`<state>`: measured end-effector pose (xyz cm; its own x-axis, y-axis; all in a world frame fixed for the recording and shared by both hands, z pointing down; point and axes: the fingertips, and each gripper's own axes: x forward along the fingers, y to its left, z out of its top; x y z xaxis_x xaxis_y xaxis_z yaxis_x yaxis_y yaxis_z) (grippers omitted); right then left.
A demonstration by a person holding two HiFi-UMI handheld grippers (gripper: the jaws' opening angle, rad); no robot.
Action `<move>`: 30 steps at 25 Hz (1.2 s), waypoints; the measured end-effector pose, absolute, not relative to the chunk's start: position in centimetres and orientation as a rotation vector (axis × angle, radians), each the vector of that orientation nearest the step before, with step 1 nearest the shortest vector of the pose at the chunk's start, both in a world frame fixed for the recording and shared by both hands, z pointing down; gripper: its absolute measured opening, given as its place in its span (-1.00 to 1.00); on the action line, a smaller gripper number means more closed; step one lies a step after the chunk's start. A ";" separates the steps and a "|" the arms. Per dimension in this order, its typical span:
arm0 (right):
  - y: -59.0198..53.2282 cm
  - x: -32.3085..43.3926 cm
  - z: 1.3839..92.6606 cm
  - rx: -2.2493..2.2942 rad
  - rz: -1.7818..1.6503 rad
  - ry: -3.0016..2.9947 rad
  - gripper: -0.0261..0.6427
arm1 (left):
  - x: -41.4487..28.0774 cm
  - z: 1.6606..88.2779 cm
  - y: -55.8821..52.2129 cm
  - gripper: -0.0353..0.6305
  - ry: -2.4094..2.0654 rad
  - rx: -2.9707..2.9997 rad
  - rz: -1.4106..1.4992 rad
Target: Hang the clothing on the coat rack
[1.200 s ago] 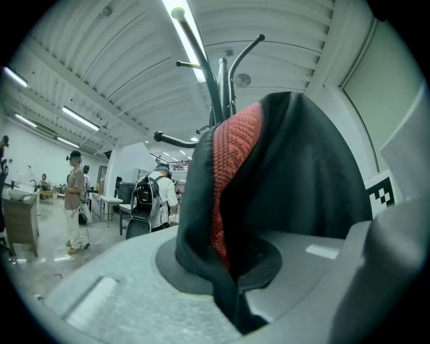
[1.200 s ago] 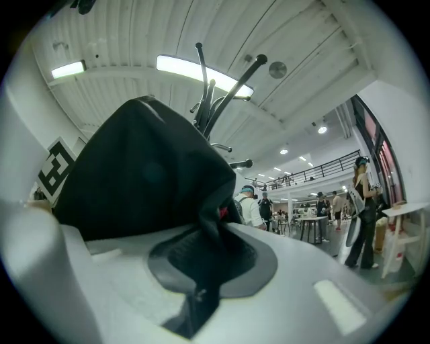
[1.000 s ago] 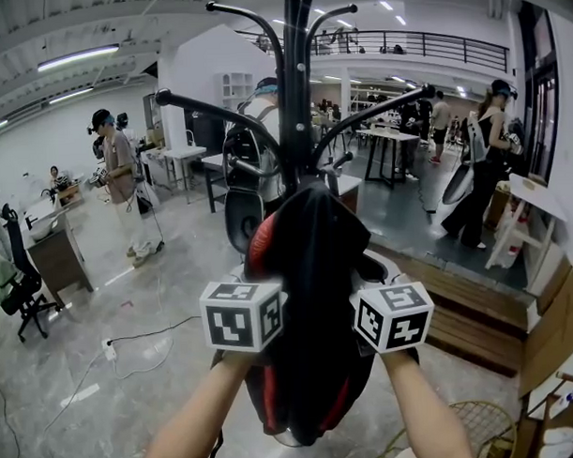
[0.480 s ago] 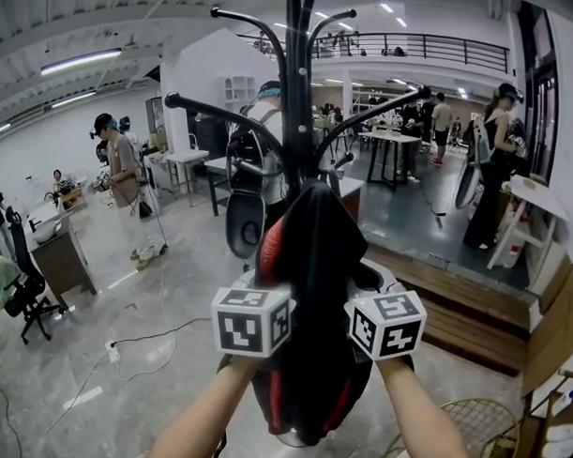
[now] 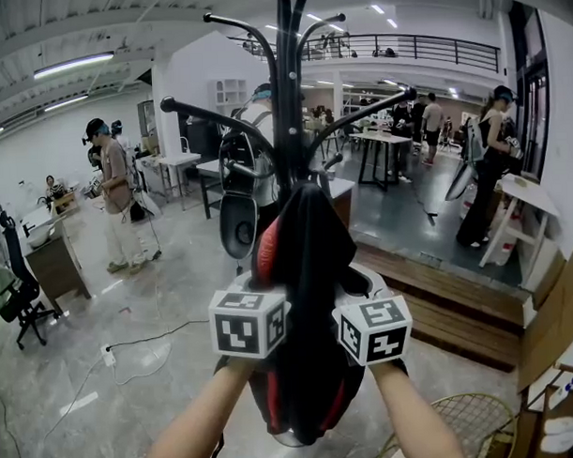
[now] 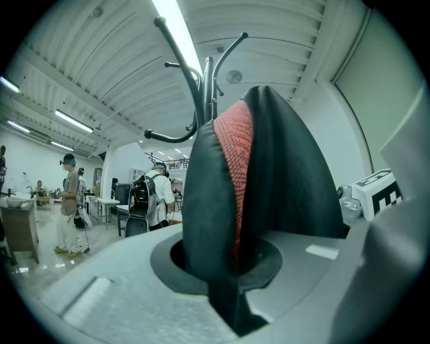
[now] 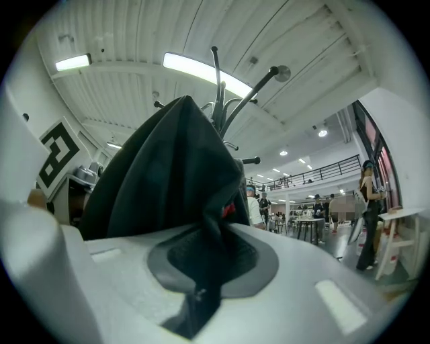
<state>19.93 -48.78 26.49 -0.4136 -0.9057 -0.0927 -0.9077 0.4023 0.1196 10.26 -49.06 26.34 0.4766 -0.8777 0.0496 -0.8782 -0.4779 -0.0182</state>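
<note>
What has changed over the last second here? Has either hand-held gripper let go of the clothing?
The right hand-held gripper slid slightly left, nearer the left hand-held gripper. Its jaws have just been opening a little, but the black and red garment is still pinched between them. Unchanged: the left grip, and the garment against the coat rack.

Speaker one: How many garments and racks?

Speaker two: One black-and-red garment (image 5: 303, 298) and one coat rack (image 5: 287, 101).

Speaker one: And tongs?

Speaker two: Two, the left tongs (image 6: 232, 302) and the right tongs (image 7: 201, 302). There are two marker cubes, a left cube (image 5: 249, 320) and a right cube (image 5: 374, 329), and two forearms, a left forearm (image 5: 195, 428) and a right forearm (image 5: 415, 421).

Speaker one: Anyone behind?

Speaker two: At least four people (image 5: 112, 197) standing.
</note>
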 end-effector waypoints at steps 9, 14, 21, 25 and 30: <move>-47.2 20.0 26.6 -1.725 0.227 2.610 -0.75 | 10.2 26.6 -47.7 -0.78 -1.609 2.696 0.104; -46.4 20.2 26.7 -1.722 0.211 2.617 -0.72 | 10.4 26.6 -46.9 -0.68 -1.606 2.694 0.095; -44.8 21.0 26.4 -1.725 0.188 2.613 -0.68 | 11.4 26.2 -45.2 -0.56 -1.582 2.703 0.093; -44.0 20.2 26.1 -1.763 0.187 2.585 -0.65 | 10.5 25.4 -44.5 -0.53 -1.571 2.727 0.073; -42.4 21.0 26.1 -1.815 0.181 2.556 -0.62 | 11.5 25.1 -43.2 -0.49 -1.530 2.757 0.064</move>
<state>21.05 -42.37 26.08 -0.3319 -0.9409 -0.0683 -0.9411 0.3252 0.0929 11.48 -43.17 25.10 0.5286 -0.8483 0.0295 -0.8478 -0.5294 -0.0306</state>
